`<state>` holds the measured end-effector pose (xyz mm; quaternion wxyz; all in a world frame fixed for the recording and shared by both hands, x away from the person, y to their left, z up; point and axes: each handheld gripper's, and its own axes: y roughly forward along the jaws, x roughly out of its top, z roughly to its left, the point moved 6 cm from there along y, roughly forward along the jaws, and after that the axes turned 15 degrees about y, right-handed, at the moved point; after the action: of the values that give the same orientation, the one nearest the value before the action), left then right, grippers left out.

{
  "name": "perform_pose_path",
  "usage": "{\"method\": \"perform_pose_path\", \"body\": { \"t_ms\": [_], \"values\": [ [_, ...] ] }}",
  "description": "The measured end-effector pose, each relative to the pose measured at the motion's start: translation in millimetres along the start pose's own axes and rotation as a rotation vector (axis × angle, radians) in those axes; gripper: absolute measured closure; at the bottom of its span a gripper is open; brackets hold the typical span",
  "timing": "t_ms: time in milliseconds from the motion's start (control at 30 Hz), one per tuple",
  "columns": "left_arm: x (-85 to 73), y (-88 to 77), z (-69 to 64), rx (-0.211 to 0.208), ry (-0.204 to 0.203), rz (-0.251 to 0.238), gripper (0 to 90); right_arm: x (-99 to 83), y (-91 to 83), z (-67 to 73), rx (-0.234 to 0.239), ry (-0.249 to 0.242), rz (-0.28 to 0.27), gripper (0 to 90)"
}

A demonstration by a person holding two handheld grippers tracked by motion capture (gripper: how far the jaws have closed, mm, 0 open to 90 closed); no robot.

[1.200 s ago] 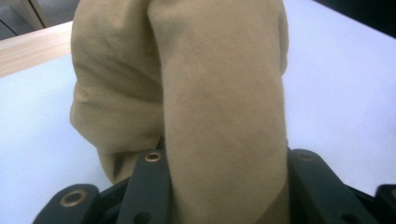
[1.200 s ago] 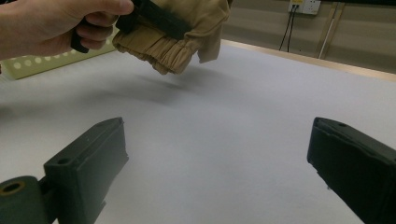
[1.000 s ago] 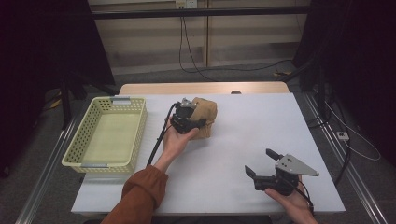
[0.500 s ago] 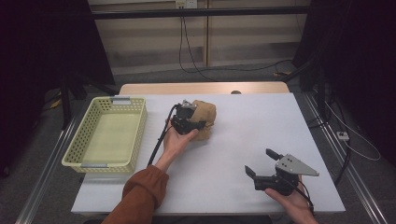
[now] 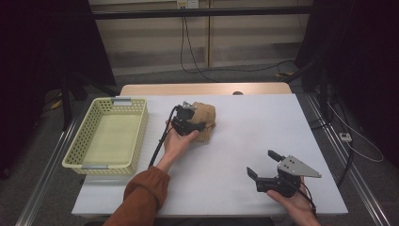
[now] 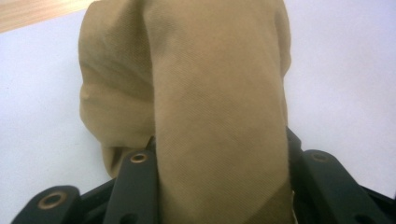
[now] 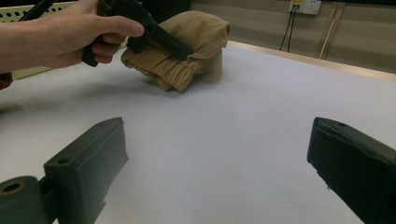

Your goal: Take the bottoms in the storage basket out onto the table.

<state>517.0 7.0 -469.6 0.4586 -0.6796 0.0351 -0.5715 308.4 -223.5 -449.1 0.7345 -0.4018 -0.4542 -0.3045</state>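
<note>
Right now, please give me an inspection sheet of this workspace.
Surface: white table, bare in the middle.
Job's things: tan cloth, bunched; yellow basket at the left, nothing inside.
Clutter: nothing seen.
Grippers: left gripper has the cloth between its jaws, which have just been opening; right gripper open over bare table, holding nothing.
Cables: black cable trails from the left gripper; wires on the floor behind.
Surroundings: wall socket, dim room.
</note>
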Motion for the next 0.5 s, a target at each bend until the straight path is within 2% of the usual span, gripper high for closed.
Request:
{"method": "perform_pose_path", "body": {
  "t_ms": [100, 133, 333, 400, 500],
  "values": [
    [-0.5, 1.9, 1.1, 0.002, -0.008, -0.005, 55.0, 0.2, -0.1, -0.2, -0.001, 0.002, -0.002, 4.5],
    [-0.5, 2.9, 0.6, -0.003, -0.024, -0.011, 54.7, 0.2, -0.2, -0.1, -0.001, 0.003, -0.001, 4.5],
    [-2.1, 9.0, 0.9, -0.005, 0.006, 0.003, 53.2, 0.1, 0.0, 0.0, 0.000, 0.001, -0.002, 4.5],
    [-2.2, 11.0, -0.9, -0.001, -0.003, -0.001, 52.1, 0.2, 0.1, -0.3, -0.002, 0.001, -0.001, 4.5],
    [-2.4, 12.9, -2.0, 0.010, 0.017, 0.005, 51.3, 0.0, 0.2, 0.3, 0.000, 0.001, 0.000, 4.5]
  ]
}}
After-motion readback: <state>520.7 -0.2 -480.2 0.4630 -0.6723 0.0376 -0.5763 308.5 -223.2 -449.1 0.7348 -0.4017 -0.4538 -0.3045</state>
